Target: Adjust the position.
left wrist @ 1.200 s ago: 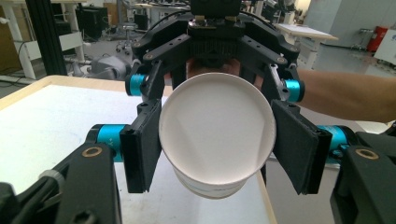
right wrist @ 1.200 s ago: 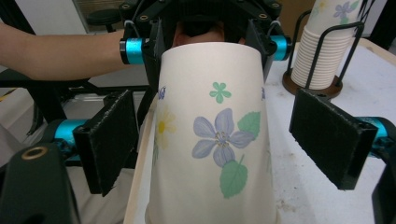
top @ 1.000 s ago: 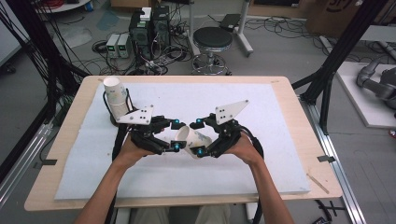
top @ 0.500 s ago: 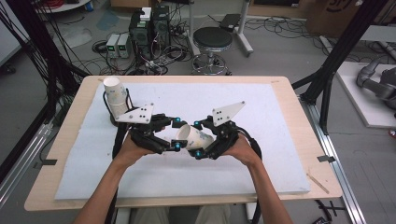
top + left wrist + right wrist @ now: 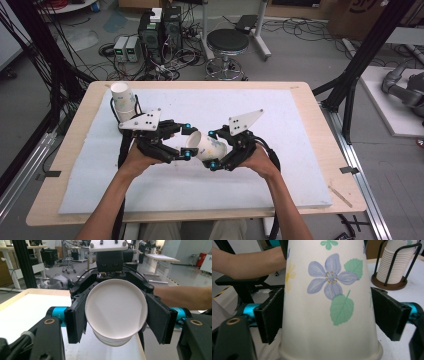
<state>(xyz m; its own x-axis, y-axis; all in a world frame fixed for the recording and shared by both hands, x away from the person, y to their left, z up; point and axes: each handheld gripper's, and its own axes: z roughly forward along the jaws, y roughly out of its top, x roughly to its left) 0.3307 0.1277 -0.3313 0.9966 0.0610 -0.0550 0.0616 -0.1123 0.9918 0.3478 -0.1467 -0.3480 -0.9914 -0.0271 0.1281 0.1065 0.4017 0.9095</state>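
A white paper cup (image 5: 207, 146) printed with blue flowers lies level above the white mat, between my two grippers, which face each other. Its base points into the left gripper view (image 5: 115, 307) and its rolled rim is nearest the right gripper view (image 5: 327, 302). My left gripper (image 5: 186, 141) (image 5: 116, 322) is shut on the narrow base end. My right gripper (image 5: 213, 149) (image 5: 328, 315) has just been closing, and both its pads now lie against the cup's wider wall near the rim. A person's hand holds each gripper.
A tall stack of the same paper cups (image 5: 122, 100) (image 5: 394, 262) stands in a black wire holder on a round wooden base at the mat's far left corner. The white mat (image 5: 300, 150) covers the wooden table. A stool (image 5: 227, 42), cables and black frame posts stand beyond it.
The right gripper's jaws have drawn in against the cup. Both hands and the cup stay almost where they were.
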